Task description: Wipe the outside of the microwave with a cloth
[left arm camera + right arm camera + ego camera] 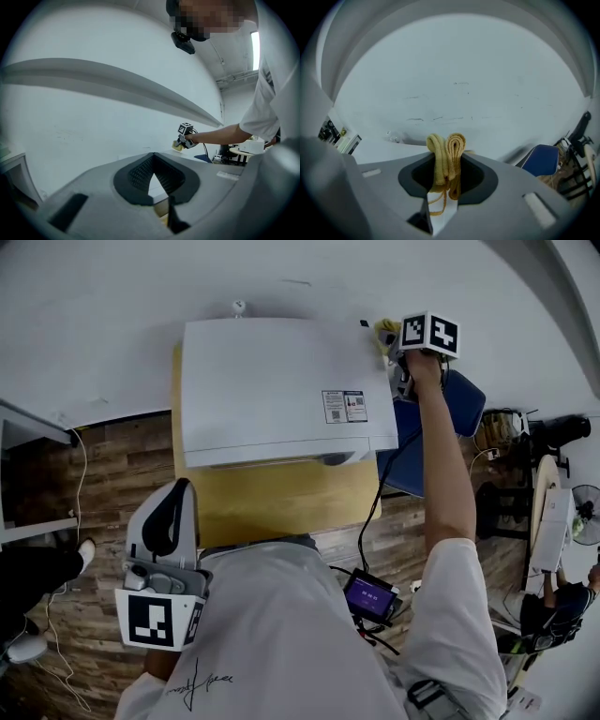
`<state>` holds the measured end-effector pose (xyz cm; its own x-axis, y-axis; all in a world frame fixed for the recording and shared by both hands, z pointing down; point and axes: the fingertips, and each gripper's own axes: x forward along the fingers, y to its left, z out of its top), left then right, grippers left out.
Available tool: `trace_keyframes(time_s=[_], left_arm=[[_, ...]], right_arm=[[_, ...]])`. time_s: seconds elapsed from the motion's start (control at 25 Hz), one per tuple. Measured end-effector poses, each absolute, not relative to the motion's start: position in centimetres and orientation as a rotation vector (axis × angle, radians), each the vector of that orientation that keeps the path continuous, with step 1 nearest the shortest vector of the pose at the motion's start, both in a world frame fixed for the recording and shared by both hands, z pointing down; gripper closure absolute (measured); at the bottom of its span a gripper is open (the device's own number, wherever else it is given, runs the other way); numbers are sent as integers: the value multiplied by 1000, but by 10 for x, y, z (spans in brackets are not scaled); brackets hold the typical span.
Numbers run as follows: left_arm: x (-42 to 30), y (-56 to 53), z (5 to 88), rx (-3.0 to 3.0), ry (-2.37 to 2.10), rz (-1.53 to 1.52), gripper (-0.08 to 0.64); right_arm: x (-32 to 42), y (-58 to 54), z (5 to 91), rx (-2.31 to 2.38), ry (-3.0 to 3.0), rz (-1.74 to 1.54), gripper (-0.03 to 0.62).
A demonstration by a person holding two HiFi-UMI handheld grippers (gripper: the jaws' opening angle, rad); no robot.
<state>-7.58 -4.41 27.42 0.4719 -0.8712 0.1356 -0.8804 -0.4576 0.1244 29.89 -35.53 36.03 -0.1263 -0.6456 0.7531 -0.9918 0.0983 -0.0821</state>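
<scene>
Microwave [281, 390] on table [281, 507], cloth [385, 335] at its rear right corner, chair [464, 407] right.

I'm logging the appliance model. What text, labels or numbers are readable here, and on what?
Nothing can be read in full.
Two labels on top of the microwave: print and codes, too small to read.
Purple screen of a small device: characters too small.
Print on the shirt: a script scrawl, illegible.
Cubes: square markers only, no words.

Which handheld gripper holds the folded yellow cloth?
The right gripper, shut on the folded yellow cloth beside the white microwave; the left gripper is shut, empty.
</scene>
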Motion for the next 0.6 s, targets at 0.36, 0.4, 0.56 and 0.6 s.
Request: trace_keyframes(time_s=[0.36,0.4,0.56,0.6], left_arm=[[-79,-58,280,2543,-1488,97,566],[-76,-58,282,2550,-1470,104,566],[-64,-58,282,2585,-1409,110,566],[-62,-57,282,2593,-1399,109,566]], right_arm=[[294,-365,377,1615,-1707,809,479],[293,-364,378,1618,-1703,817,479],[288,-365,379,1619,-1701,845,479],[285,-365,379,1618,-1706,848,479]])
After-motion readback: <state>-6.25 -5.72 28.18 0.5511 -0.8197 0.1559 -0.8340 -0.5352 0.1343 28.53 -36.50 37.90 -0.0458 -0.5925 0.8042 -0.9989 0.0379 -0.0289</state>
